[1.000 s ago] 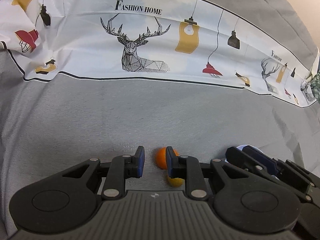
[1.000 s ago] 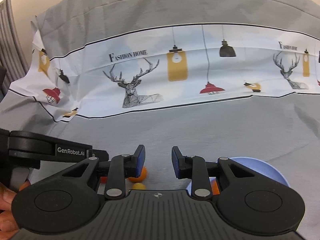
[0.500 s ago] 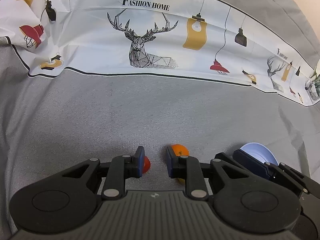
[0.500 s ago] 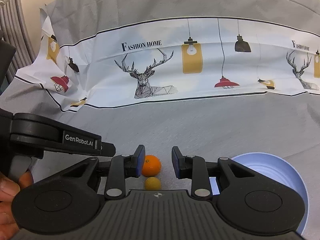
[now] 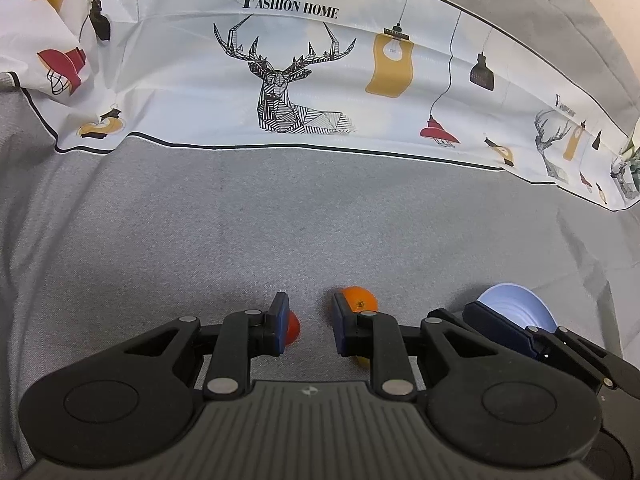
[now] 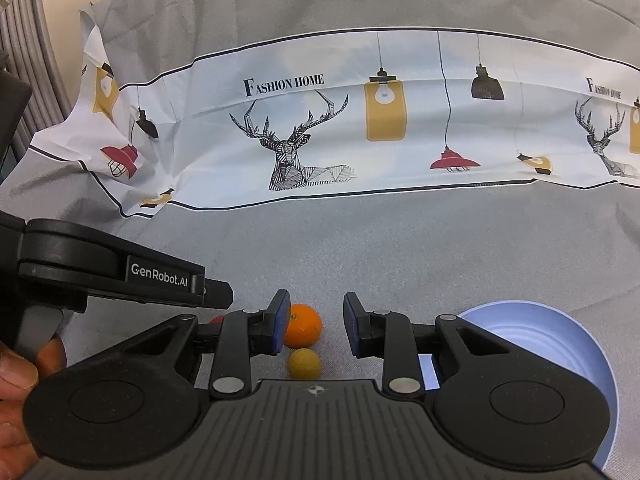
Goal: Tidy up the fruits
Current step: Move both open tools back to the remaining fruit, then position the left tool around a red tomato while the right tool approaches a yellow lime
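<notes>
An orange mandarin (image 6: 302, 326) and a smaller yellow fruit (image 6: 305, 363) lie on the grey cloth. My right gripper (image 6: 314, 316) is open and empty, with both fruits low between its fingers. In the left wrist view my left gripper (image 5: 307, 314) is open and empty; a red-orange fruit (image 5: 293, 327) peeks from behind its left finger, the mandarin (image 5: 360, 300) from behind its right finger, and a sliver of the yellow fruit (image 5: 362, 361) shows below. A light-blue bowl (image 6: 568, 344) stands to the right; it also shows in the left wrist view (image 5: 516, 304).
A white printed cloth with deer and lamps (image 5: 288, 92) lies across the back of the grey surface. The left gripper's body (image 6: 108, 272) and the hand holding it (image 6: 20, 368) fill the left of the right wrist view. The right gripper (image 5: 520, 336) sits right of the left one.
Both grippers have drawn back and tipped down a little. The fruits sit more fully in view, and the red-orange fruit has appeared by my left gripper's left finger. Both stay open.
</notes>
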A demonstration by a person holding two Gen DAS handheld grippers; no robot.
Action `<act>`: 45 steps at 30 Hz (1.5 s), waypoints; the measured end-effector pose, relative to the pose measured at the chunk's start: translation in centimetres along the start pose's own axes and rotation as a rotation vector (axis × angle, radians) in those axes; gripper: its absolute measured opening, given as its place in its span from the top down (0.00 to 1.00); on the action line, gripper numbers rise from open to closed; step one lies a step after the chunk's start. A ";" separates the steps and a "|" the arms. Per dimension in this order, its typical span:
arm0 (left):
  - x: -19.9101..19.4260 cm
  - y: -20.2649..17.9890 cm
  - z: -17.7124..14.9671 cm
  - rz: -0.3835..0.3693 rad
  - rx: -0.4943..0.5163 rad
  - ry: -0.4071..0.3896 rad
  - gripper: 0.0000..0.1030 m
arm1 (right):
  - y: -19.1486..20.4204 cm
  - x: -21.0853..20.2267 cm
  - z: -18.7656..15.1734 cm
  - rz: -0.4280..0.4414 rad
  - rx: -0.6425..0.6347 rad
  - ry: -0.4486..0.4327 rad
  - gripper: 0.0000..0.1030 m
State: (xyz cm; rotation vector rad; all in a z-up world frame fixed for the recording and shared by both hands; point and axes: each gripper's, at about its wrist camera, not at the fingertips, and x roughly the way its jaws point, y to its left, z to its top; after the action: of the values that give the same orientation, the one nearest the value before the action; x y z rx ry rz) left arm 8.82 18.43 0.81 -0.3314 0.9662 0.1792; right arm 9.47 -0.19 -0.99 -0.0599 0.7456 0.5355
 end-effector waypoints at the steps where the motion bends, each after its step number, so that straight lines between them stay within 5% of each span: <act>1: 0.0 0.0 0.0 0.000 0.000 0.000 0.76 | 0.0 0.1 0.0 0.000 0.000 0.002 0.70; 18: 0.4 0.8 0.2 -0.008 -0.022 0.021 0.75 | 0.1 0.9 -0.7 0.010 -0.008 0.026 0.70; 27: 1.8 2.7 0.0 0.014 -0.107 0.079 0.64 | 0.9 2.9 -2.3 0.040 -0.049 0.112 0.65; 31: 2.6 2.8 -0.3 0.025 -0.108 0.092 0.60 | 1.2 3.9 -2.8 0.034 -0.070 0.138 0.54; 45: 4.8 2.3 -0.5 0.042 -0.070 0.123 0.60 | 1.4 7.5 -3.4 0.010 -0.080 0.230 0.54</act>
State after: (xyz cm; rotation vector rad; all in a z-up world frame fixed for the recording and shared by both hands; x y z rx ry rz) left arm 10.41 20.43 -3.89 -0.3900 1.0902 0.2334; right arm 11.19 3.56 -8.21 -0.1945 0.9492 0.5740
